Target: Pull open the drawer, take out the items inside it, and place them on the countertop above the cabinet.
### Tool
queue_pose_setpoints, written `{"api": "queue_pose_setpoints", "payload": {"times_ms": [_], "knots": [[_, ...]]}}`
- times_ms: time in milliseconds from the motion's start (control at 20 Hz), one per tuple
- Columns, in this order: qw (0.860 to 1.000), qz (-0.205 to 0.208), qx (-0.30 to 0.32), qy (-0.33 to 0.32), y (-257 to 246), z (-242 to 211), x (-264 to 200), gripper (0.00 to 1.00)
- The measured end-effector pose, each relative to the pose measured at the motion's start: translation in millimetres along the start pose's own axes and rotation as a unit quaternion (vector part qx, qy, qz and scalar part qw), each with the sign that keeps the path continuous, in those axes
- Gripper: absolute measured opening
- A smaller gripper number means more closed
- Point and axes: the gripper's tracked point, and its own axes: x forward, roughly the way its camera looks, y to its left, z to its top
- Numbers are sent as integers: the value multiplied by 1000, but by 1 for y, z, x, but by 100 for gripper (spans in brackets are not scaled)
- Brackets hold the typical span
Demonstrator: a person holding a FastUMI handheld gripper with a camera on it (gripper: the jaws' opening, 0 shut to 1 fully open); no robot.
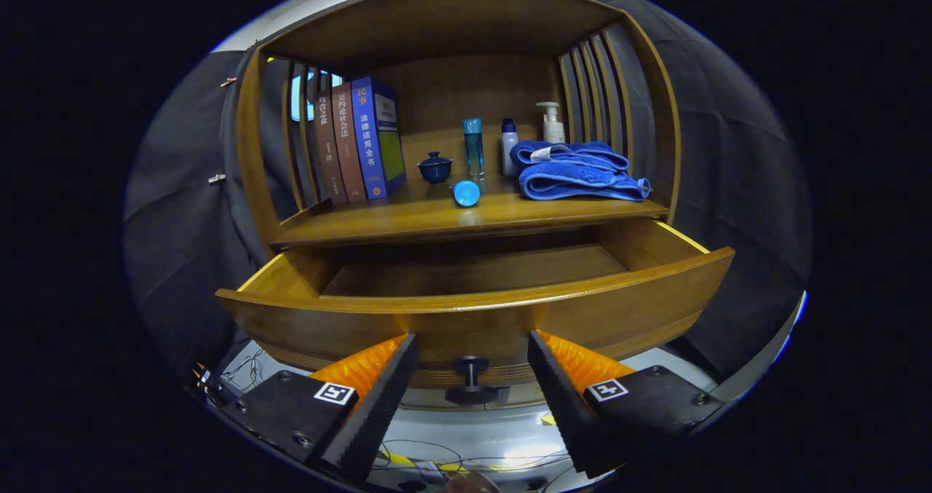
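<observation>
Drawer (473,311) stands pulled out, its visible floor bare; gripper (472,385) fingers spread apart around the knob (472,381), not touching. Risk: pulling further could unseat the drawer.

brown wooden drawer (473,307), blue towels (575,171)

- The drawer (473,296) stands pulled open, its visible floor bare.
- The gripper (472,358) has its fingers spread apart, either side of the drawer knob (472,380), not touching it.
- On the countertop (408,220): books (360,140), a folded blue towel (575,171), bottles (510,145).
</observation>
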Motion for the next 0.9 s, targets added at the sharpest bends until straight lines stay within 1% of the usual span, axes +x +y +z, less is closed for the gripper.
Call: {"api": "queue_pose_setpoints", "payload": {"times_ms": [100,350,900], "knots": [[1000,0,-1,-1,1,4,17,100],[1000,-1,-7,22,0,-3,48,100],[1000,3,5,18,0,15,88,100]]}}
